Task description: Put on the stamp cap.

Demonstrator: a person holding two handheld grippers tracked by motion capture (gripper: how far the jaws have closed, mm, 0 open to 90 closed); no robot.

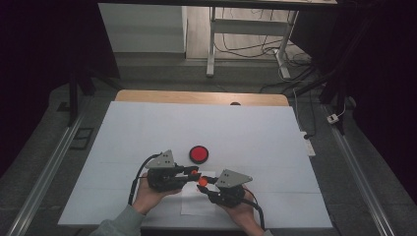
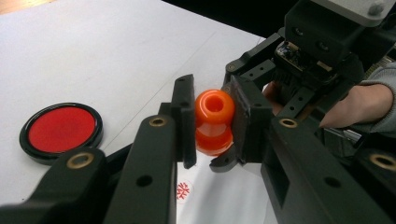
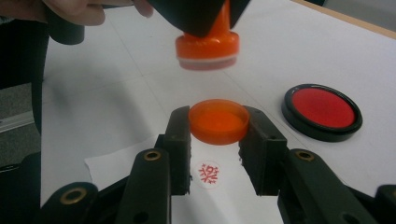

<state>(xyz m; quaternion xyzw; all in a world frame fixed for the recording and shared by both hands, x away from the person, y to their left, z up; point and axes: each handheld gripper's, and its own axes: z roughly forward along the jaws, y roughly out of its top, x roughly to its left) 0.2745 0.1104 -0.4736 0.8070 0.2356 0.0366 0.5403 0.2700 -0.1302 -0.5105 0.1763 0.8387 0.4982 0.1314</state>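
My left gripper [image 2: 214,125] is shut on an orange stamp [image 2: 214,119], pads pressing its knobbed handle from both sides. In the right gripper view the stamp [image 3: 208,46] hangs face down above the table, its pale pad showing. My right gripper [image 3: 218,135] is shut on the stamp's round orange cap [image 3: 218,120], held open side up just below and apart from the stamp. From the high view both grippers meet tip to tip near the table's front, left gripper [image 1: 194,173] and right gripper [image 1: 202,182], over a white paper sheet [image 1: 194,202].
A round red ink pad [image 1: 198,154] in a black case lies just beyond the grippers, lid off. The paper [image 3: 116,163] carries one red snowflake print [image 3: 208,172]. A white mat [image 1: 147,128] covers the table, with a wooden edge [image 1: 196,96] at the back.
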